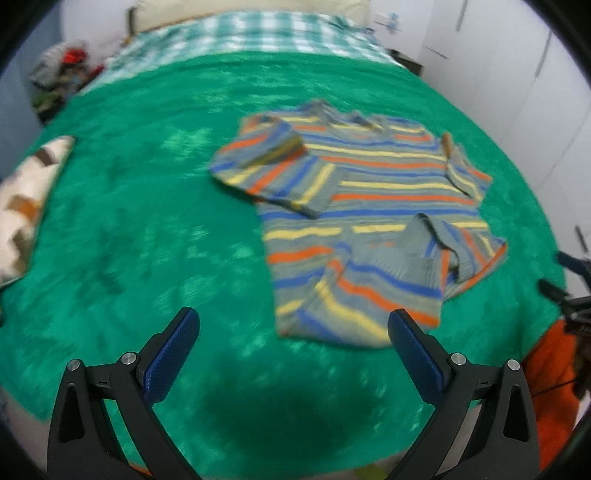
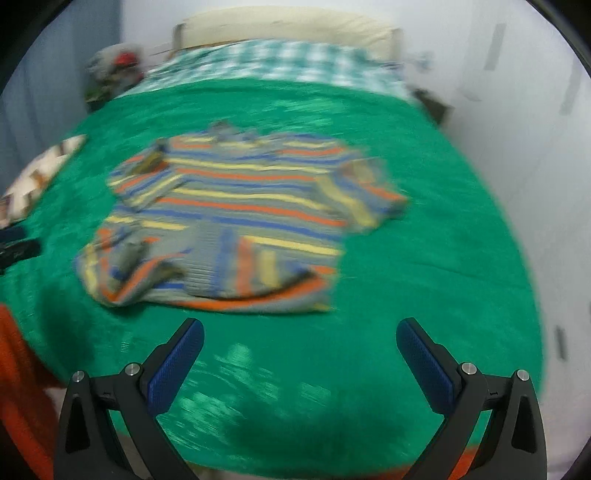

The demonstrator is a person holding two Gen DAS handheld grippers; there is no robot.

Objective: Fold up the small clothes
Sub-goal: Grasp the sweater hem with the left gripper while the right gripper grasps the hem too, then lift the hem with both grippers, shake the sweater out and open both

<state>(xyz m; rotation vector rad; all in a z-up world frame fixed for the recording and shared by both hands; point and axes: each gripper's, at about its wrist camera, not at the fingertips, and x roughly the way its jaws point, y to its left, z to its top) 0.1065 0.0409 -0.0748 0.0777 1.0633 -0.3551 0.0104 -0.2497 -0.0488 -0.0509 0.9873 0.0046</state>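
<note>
A small striped sweater [image 1: 369, 206], grey with orange, blue and yellow bands, lies on a green blanket [image 1: 147, 221]. Both sleeves are folded in over the body and the hem is turned up and rumpled. My left gripper [image 1: 293, 325] is open and empty, hovering above the blanket just near of the sweater's hem. In the right wrist view the sweater [image 2: 236, 221] is blurred and lies ahead and left. My right gripper [image 2: 300, 336] is open and empty above the green blanket [image 2: 424, 258], near of the hem.
A patterned white and brown pillow [image 1: 26, 199] lies at the bed's left edge. A checked green and white sheet [image 1: 251, 33] covers the far end. A pile of clothes [image 1: 62, 74] sits past the left corner. An orange cloth [image 1: 554, 387] hangs at the near edge.
</note>
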